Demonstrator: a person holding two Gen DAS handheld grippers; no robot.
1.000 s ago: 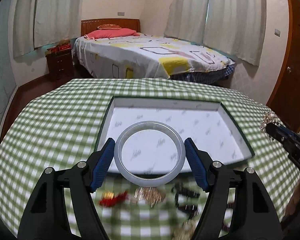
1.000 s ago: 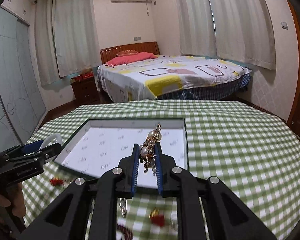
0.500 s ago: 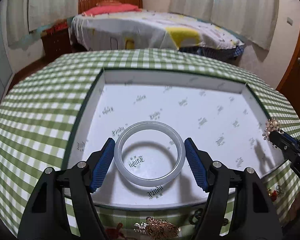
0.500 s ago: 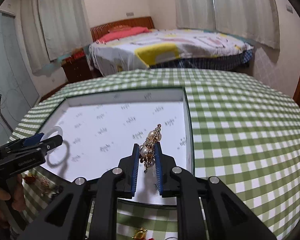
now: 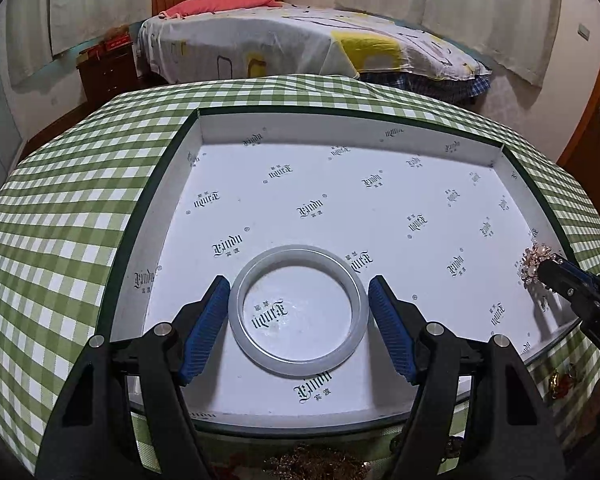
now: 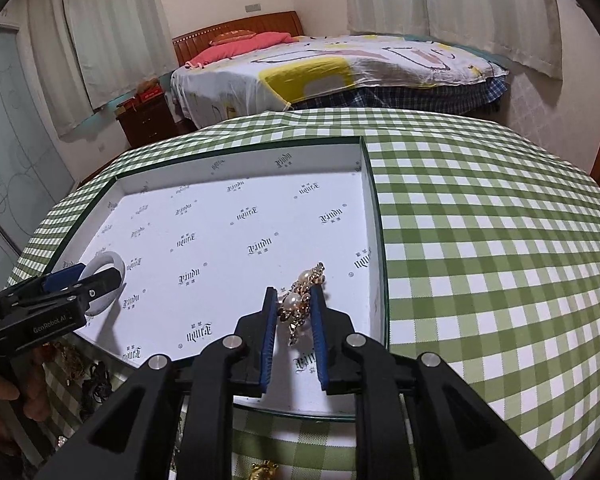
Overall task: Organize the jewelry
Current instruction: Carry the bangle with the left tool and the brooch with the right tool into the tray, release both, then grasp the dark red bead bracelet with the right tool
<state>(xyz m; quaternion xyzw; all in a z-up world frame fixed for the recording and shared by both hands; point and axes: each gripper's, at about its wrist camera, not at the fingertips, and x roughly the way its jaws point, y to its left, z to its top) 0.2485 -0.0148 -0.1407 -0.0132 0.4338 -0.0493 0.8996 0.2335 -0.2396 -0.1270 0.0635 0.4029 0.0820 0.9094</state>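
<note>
Bangle (image 5: 299, 310), pale and translucent, lies flat on the white printed floor of the tray (image 5: 156, 216), near its front edge, framed by the left claw (image 5: 299, 322). That claw's blue pads (image 5: 206, 326) stand just off the ring on both sides, small gaps showing, so nothing gripped. Over on the right, the right claw (image 6: 294, 316) sits narrow around a gold and pearl brooch (image 6: 300, 304) low over the tray's near right corner; the right pad touches it, the left shows a sliver of gap, and whether the brooch rests on the floor I cannot tell. Green-checked cloth covers the counter (image 6: 480, 260), more trinkets (image 5: 314, 466) lie at its near edge, and a bed (image 5: 300, 44) stands far behind.
</note>
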